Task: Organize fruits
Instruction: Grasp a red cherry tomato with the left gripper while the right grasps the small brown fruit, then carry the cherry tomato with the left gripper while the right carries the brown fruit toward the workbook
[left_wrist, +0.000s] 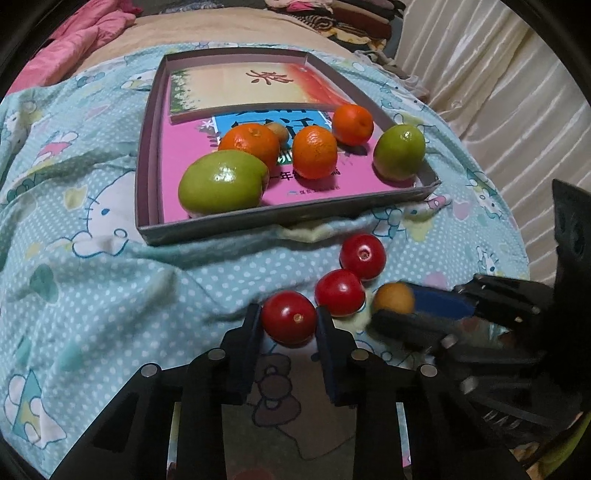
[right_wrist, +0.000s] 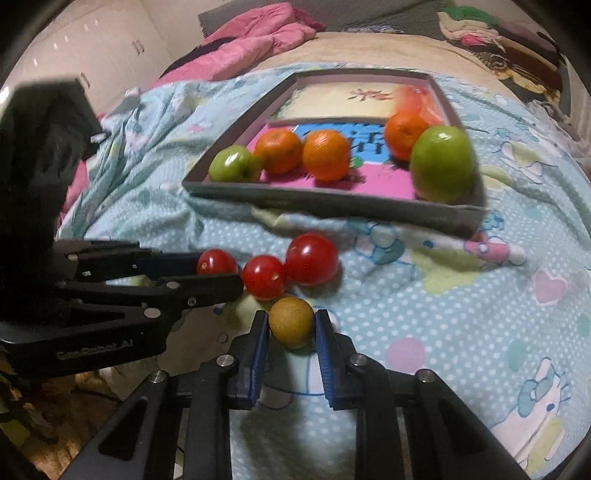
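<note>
A bed (left_wrist: 110, 280) in cartoon-print sheet, pale curtains (left_wrist: 498, 92) beside, white wardrobe (right_wrist: 92, 48) behind.

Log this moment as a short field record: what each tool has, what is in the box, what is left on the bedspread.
left tool: shut on a red tomato
right tool: shut on a small yellow-brown fruit
box: three oranges, two green fruits, one small brownish fruit partly hidden behind the oranges
loose on bedspread: two red tomatoes, touching each other
box position: beyond the tomatoes, on the bedspread
task state: held fruits not yet in the box
</note>
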